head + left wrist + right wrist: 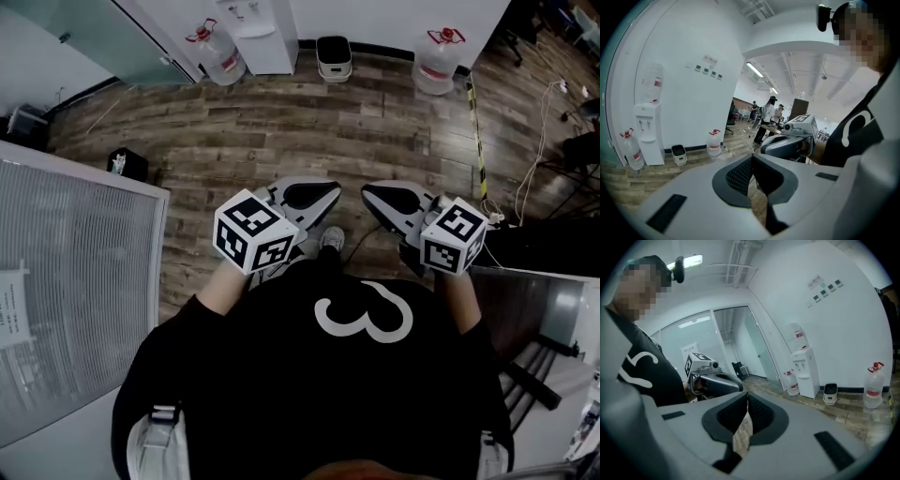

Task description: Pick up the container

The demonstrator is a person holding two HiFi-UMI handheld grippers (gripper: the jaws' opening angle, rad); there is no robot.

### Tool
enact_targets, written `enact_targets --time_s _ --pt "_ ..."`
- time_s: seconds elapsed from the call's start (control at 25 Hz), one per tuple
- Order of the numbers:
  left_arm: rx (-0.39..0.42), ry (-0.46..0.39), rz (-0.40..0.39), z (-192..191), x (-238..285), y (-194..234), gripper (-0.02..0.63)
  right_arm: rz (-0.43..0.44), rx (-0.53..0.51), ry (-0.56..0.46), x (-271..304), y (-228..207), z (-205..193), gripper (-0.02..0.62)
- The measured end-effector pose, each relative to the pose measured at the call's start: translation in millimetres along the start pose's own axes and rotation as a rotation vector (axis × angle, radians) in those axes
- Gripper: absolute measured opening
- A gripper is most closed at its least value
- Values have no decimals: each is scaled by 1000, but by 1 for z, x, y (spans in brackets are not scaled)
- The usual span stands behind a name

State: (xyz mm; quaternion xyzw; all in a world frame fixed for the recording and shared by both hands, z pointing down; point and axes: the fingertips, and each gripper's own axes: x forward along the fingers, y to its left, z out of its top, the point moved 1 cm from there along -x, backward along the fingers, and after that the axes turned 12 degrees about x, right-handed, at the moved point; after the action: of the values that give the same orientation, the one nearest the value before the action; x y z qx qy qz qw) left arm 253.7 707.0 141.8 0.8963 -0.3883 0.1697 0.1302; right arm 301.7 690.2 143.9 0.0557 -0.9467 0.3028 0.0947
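I stand on a wooden floor with a gripper in each hand, held in front of my black shirt. My left gripper [334, 191] [752, 157] is shut with nothing between its jaws. Beside it, my right gripper [368, 190] [747, 395] is shut and empty too. Each shows in the other's gripper view, marker cube up. A small white bin with a dark top [333, 58] [678, 154] [829, 393] stands by the far wall, well away from both grippers. I cannot tell which container the task means.
A water dispenser [258, 33] [806, 371] stands at the wall, with big water jugs [222, 52] [439, 61] on either side. A white ribbed panel [75, 281] is at my left. Cables [534, 169] and a yellow-black strip [476, 131] cross the floor at right. People [766, 117] stand far off.
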Motion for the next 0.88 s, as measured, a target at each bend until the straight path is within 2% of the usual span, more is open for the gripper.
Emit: enact_targets --time_s 0.2,0.44,0.88 --pt "-35 14 -15 6 20 88 14 -6 45 9 59 -57 43 25" --pt "-21 7 -38 20 29 178 14 -30 46 5 114 -106 89 25" --pt "-60 -2 -33 22 69 252 14 -57 82 24 138 -174 125 25"
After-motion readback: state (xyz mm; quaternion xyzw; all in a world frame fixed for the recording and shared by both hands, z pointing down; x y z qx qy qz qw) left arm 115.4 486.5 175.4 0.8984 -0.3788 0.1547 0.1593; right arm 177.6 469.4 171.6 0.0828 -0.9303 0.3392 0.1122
